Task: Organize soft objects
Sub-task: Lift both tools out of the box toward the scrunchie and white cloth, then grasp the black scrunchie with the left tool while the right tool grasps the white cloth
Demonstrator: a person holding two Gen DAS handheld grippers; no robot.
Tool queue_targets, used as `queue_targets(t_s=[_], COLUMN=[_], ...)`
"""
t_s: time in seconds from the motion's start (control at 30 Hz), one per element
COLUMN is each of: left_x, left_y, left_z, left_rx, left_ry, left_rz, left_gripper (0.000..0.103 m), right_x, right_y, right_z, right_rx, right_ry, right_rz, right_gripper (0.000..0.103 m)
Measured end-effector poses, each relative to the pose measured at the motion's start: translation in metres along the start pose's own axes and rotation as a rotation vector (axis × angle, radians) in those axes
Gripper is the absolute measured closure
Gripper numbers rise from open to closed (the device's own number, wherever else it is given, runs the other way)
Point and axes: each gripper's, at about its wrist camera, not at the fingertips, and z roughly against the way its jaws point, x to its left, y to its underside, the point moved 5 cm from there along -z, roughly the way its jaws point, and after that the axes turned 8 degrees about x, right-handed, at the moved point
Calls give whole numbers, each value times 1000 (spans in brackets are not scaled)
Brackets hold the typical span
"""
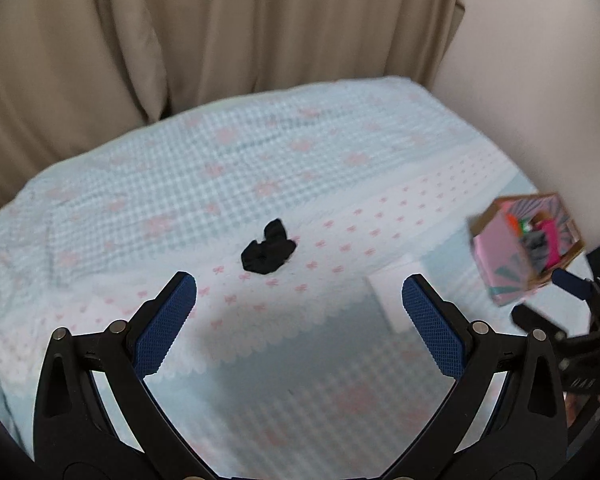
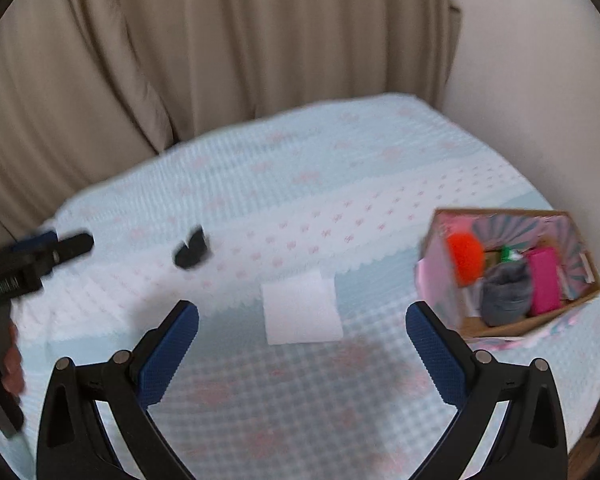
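The black scrunchie (image 1: 269, 251) is seen lying on the bedspread (image 1: 260, 152), left of the cardboard box (image 2: 508, 272). Both the left gripper (image 1: 299, 304) and the right gripper (image 2: 302, 332) are held wide, nothing gripped.

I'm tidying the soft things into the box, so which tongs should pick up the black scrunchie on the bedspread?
Probably the left tongs: they are open, and the black fabric scrunchie lies just ahead between their tips. The open right tongs face a white square pad, with the scrunchie off to their left.

Both wrist views look forward, down over bed (image 1: 340, 152); share black scrunchie (image 1: 268, 252).
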Motion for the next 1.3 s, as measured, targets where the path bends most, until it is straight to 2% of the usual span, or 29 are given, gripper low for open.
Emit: queue_targets(t_s=[0.1,0.3,0.57,0.6,0.73,0.8,0.83,0.93,1.0,1.03,1.13,1.17,1.2,1.3], left_x=[14,30,32,31,33,33,33,34,37,38,39,39,38,36], left_y=[1,-2,-4,-4,-6,-6,-7,-11,-15,-16,-17,-18,-17,-18], left_z=[-48,-122,-194,-201,-221,-225,-225,-228,-227,-227,-226,-225,-223,-218], left_rx=[15,31,64,64,85,83,75,76,72,71,71,71,70,61], left_ry=[9,22,1,-1,-10,-20,-26,-56,-46,-39,-37,-37,-34,-22], left_rz=[0,47,31,26,27,26,19,10,13,16,17,15,15,16], left_gripper=[1,7,8,8,24,26,31,56,67,74,83,85,86,88], right_x=[7,11,13,12,4,2,2,5,11,14,20,22,23,24], right_y=[10,18,24,25,26,23,22,20,17,16,13,12,11,9], right_z=[-56,-128,-190,-197,-213,-217,-218,-220,-219,-218,-218,-219,-218,-218], right_rx=[54,90,129,142,162,160,158,152,146,144,144,143,144,150], right_ry=[3,-4,35,27,29,19,17,18,11,8,-1,-11,-19,-37], right_rz=[12,2,89,94,91,85,86,100,117,127,142,145,145,145], right_gripper=[0,0,0,3,6,6,6,16,34,38,56,68,76,82])
